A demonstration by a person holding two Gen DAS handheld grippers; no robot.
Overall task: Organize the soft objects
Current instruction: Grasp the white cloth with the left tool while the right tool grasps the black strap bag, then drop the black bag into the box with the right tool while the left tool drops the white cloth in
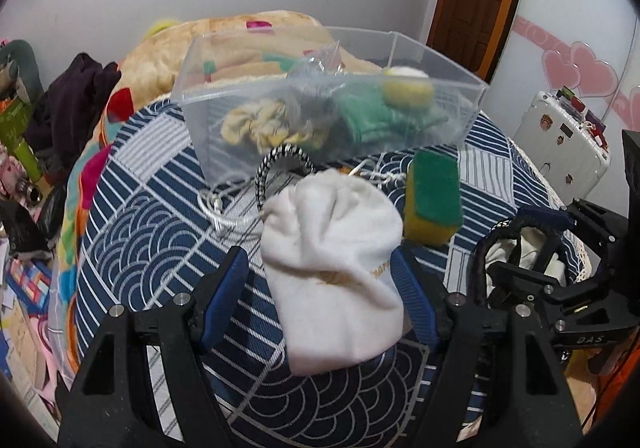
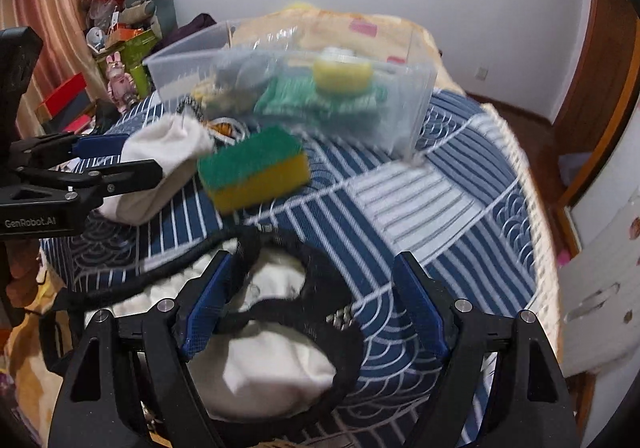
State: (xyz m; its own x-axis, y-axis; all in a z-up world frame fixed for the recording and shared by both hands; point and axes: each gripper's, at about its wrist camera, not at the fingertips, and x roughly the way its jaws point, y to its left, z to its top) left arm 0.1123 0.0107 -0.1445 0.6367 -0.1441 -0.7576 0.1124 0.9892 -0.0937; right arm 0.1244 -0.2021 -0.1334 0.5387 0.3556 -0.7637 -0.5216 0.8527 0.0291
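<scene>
A white cloth pouch (image 1: 332, 272) lies on the blue patterned table cover, between the open fingers of my left gripper (image 1: 320, 288); the right finger touches it. It also shows in the right wrist view (image 2: 160, 164). A green-and-yellow sponge (image 1: 432, 200) (image 2: 256, 172) sits just right of it. Behind stands a clear plastic bin (image 1: 320, 96) (image 2: 288, 96) holding a yellow scrunchie (image 1: 260, 124), green cloth (image 1: 372, 112) and a yellow puff (image 1: 408, 88). My right gripper (image 2: 316, 300) is open over a white bag with black straps (image 2: 280, 336).
A black-and-white cord loop (image 1: 280, 160) and white string (image 1: 216, 208) lie by the bin. The table edge (image 2: 536, 248) drops off at right. A white suitcase (image 1: 560, 144), a quilt pile (image 1: 240, 44) and floor clutter (image 1: 24, 208) surround the table.
</scene>
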